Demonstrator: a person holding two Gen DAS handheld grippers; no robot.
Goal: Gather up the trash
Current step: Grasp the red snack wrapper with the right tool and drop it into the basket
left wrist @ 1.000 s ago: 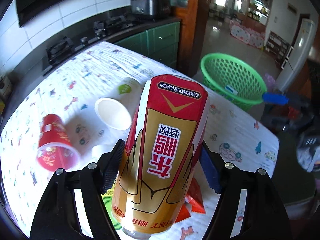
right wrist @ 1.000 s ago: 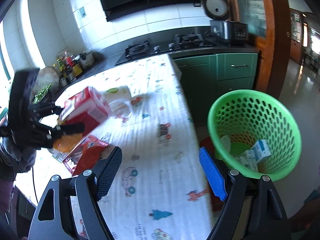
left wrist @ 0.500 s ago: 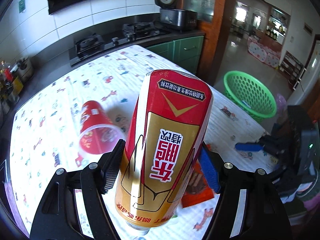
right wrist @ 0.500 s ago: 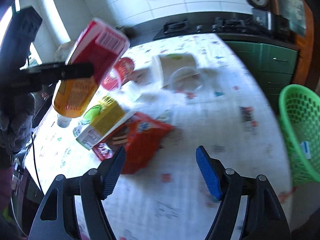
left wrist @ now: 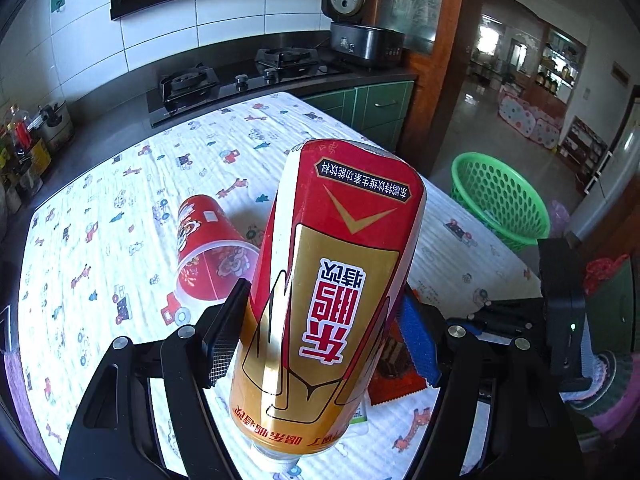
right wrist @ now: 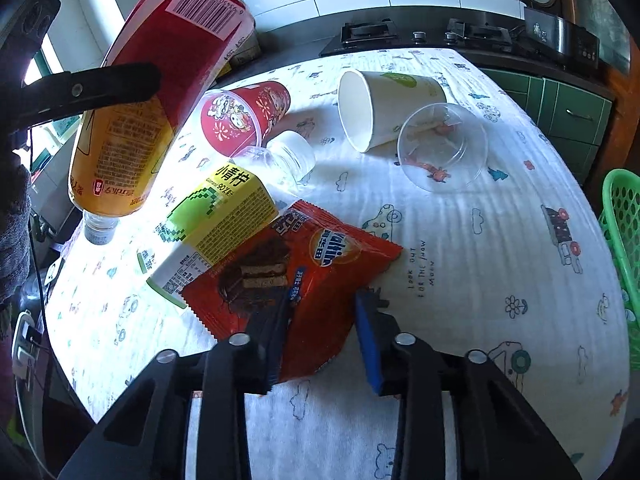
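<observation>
Your left tongs grip the bottle, cap end down, lifted off the desk; it fills the centre of the left wrist view. In the right wrist view the same bottle sits upper left, tilted, with one black tong finger across it.

Your right tongs sit low at centre bottom of their view, fingers either side of the near end of the red wrapper. The black pad touches it; whether the blue pad does, I cannot tell, so grip is unconfirmed.

The wrapper lies flat on the desk, overlapping the yellow-green carton to its left. Beyond the carton: a clear bottle on its side, then a red cup on its side. Upper centre: a white cup on its side, with a clear cup just beside its mouth.

The green basket stands on the floor past the desk edge, right of frame in the left view; something pale lies inside.
</observation>
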